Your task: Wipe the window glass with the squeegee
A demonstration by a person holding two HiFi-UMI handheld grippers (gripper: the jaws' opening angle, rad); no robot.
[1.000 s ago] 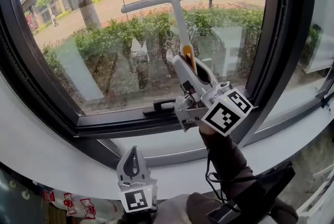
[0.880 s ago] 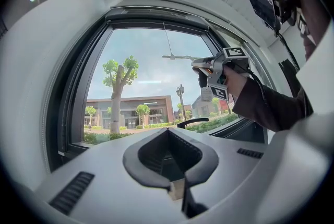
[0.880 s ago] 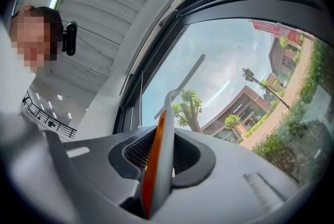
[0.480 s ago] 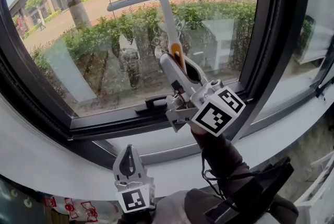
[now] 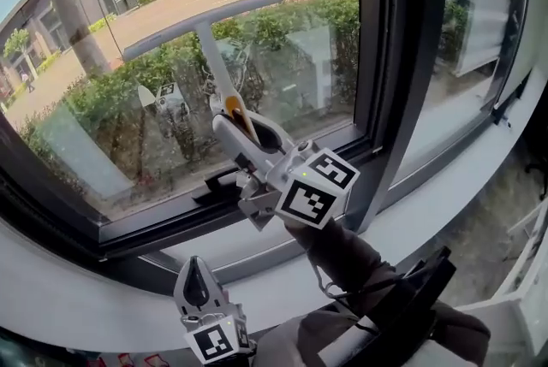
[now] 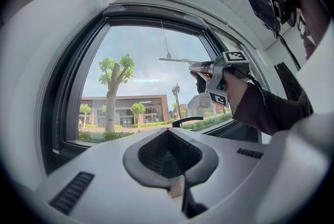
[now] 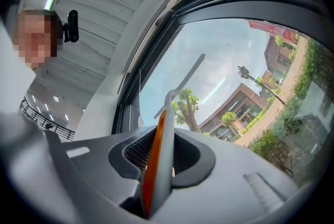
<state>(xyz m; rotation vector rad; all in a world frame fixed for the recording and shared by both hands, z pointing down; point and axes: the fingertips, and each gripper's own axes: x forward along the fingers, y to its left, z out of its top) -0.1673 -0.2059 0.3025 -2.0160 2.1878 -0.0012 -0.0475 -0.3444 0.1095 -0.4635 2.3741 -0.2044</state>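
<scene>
Right gripper (image 5: 243, 127): clenched on the squeegee (image 5: 208, 49). The grey and orange handle stands between the jaws and runs out past their tips.
Right gripper, pose: raised in front of the pane, angled up and to the left, marker cube toward the person.
Squeegee, form: T-shaped, with a thin stem and a long pale blade (image 5: 202, 21) across the top.
Squeegee, position: over the upper left part of the window glass (image 5: 111, 113), blade tilted with its right end higher. The blade looks to be against the pane; actual contact cannot be confirmed.
Left gripper (image 5: 193, 268): jaws brought together, nothing between them.
Left gripper, pose: low over the white sill (image 5: 77, 293), tips pointing up at the window, well apart from the squeegee.
Window frame (image 5: 390, 57): dark, with an upright post just right of the right gripper.
Window handle (image 5: 212, 188): black, on the lower frame rail, below and left of the right gripper.
Outside, through the glass: hedge, tree trunk, paved road, buildings.
</scene>
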